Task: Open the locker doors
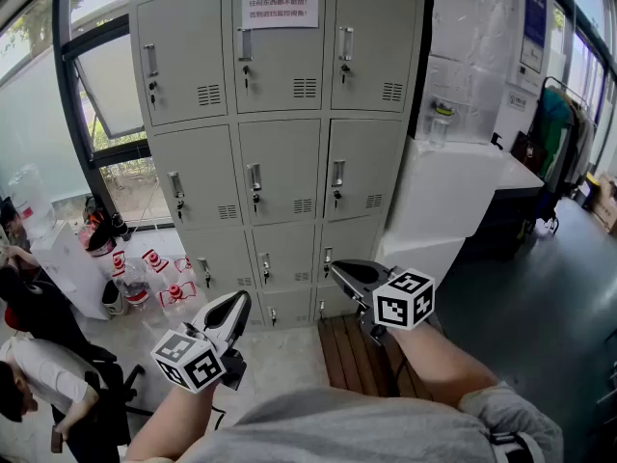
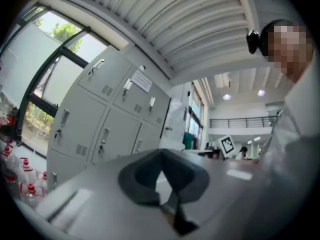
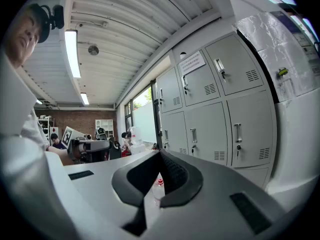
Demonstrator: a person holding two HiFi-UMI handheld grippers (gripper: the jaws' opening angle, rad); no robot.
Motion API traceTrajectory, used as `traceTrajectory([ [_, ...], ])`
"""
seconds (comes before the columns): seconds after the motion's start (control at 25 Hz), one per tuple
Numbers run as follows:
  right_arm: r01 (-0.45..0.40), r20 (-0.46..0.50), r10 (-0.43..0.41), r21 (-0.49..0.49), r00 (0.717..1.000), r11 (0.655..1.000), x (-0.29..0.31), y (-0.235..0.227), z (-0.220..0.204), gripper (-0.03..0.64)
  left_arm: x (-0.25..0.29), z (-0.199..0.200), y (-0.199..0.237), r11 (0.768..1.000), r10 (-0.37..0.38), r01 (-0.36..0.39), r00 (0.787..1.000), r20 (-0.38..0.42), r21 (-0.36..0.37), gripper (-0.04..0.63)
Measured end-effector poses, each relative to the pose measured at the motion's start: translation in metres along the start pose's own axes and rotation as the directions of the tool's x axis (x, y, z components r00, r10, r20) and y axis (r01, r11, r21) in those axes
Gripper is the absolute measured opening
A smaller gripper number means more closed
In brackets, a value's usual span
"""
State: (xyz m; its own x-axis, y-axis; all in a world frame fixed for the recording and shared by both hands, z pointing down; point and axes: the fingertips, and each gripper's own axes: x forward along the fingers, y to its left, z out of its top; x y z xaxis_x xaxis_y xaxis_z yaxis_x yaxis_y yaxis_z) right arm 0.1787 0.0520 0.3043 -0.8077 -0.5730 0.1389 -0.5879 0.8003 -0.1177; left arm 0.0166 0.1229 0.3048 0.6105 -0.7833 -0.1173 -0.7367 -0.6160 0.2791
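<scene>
The locker [image 1: 280, 143] fills the middle of my head view: a grey steel cabinet, three columns wide and four rows high, and every one of its doors [image 1: 198, 177] that I can see is closed flat, each with an upright handle and a small vent panel. Just beside it on the right stands a tall white cabinet [image 1: 453, 191], partly wrapped in clear film at the top. On the left is a dark-framed window [image 1: 106, 85] with greenery beyond it. At the foot of the locker a slatted wooden board [image 1: 352, 350] lies on the floor. My left gripper [image 1: 239, 302] is held low in front of the bottom rows and points up toward the locker. In the left gripper view its jaws [image 2: 161, 154] are closed tip to tip with nothing between them, and the locker doors lie off to the left of them. My right gripper [image 1: 339, 270] sits a little higher, over the board. Its jaws [image 3: 160, 154] are closed and empty too, with the locker doors ahead and to the right. Neither gripper touches a door. A cluster of clear bottles [image 1: 159, 278] with red caps stands on the floor at the locker's left corner. A white paper notice [image 1: 280, 5] is stuck on the top middle door.
</scene>
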Motion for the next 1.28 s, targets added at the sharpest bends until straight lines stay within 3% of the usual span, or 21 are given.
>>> traceTrajectory([
  [0.36, -0.022, 0.008, 0.022, 0.010, 1.000, 1.000, -0.011, -0.012, 0.002, 0.003, 0.017, -0.001, -0.015, 1.000, -0.002, 0.002, 1.000, 0.009, 0.003, 0.005],
  [0.92, -0.174, -0.018, 0.176, 0.077, 0.984, 0.982, -0.037, -0.035, -0.030, 0.005, 0.050, -0.042, -0.042, 0.997, 0.069, -0.069, 0.998, -0.008, -0.046, 0.005],
  [1.08, -0.201, -0.026, 0.204, 0.091, 0.979, 0.975, -0.013, -0.040, -0.037, 0.005, 0.051, -0.048, -0.023, 0.995, 0.083, -0.084, 0.996, -0.022, -0.054, 0.005],
  [1.28, -0.213, -0.018, 0.215, 0.084, 0.976, 0.973, 0.052, -0.044, -0.037, 0.005, 0.046, -0.044, 0.044, 0.994, 0.085, -0.084, 0.996, 0.006, -0.065, 0.003],
])
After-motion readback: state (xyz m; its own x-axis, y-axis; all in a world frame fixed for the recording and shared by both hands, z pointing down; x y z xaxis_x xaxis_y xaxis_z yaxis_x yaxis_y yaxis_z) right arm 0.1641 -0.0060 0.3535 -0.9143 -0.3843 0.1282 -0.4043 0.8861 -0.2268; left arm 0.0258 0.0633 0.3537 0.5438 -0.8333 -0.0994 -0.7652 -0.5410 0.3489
